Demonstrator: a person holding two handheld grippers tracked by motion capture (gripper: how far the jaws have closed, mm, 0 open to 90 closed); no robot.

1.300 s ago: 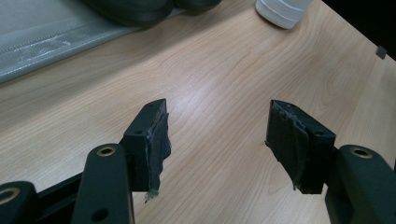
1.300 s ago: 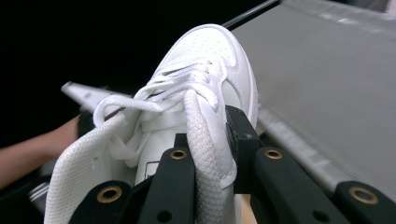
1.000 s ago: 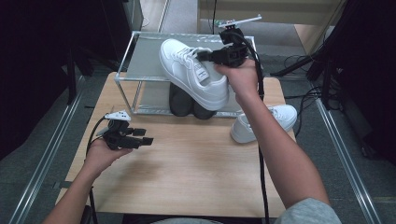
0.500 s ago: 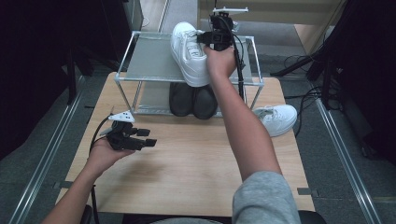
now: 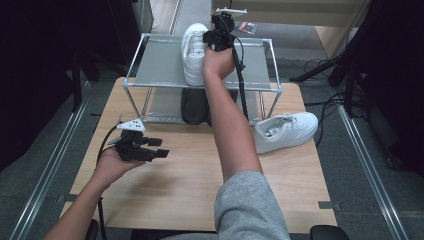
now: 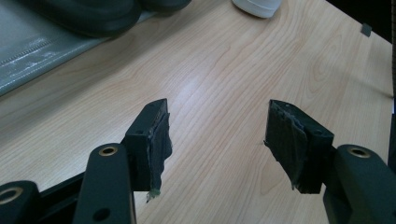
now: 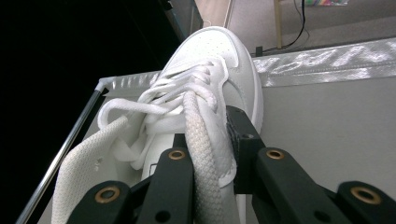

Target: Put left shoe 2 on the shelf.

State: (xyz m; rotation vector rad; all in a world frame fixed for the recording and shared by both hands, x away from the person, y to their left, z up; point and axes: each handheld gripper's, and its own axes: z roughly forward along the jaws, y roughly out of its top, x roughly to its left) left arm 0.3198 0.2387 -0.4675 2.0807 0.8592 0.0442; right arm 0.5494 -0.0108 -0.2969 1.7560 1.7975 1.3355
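Right gripper (image 5: 210, 37): clamped on the white sneaker (image 5: 194, 52) at its collar.
Sneaker: on the rack's top shelf (image 5: 155, 65), toe pointing away.
Left gripper (image 5: 159, 148): jaws wide, nothing between, over the table (image 5: 175, 200).
Second white sneaker (image 5: 285, 131): on the table, right side.

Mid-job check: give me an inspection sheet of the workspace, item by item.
Surface: wooden table, bare in front.
Job's things: white sneaker on the rack's top shelf; second white sneaker on the table at right.
Clutter: dark shoes under the shelf.
Grippers: right gripper shut on the sneaker's collar; left gripper open, holding nothing, over the table.
Cables: one trails from each gripper; more on the floor at right.
Surroundings: metal floor rails, dark sides.
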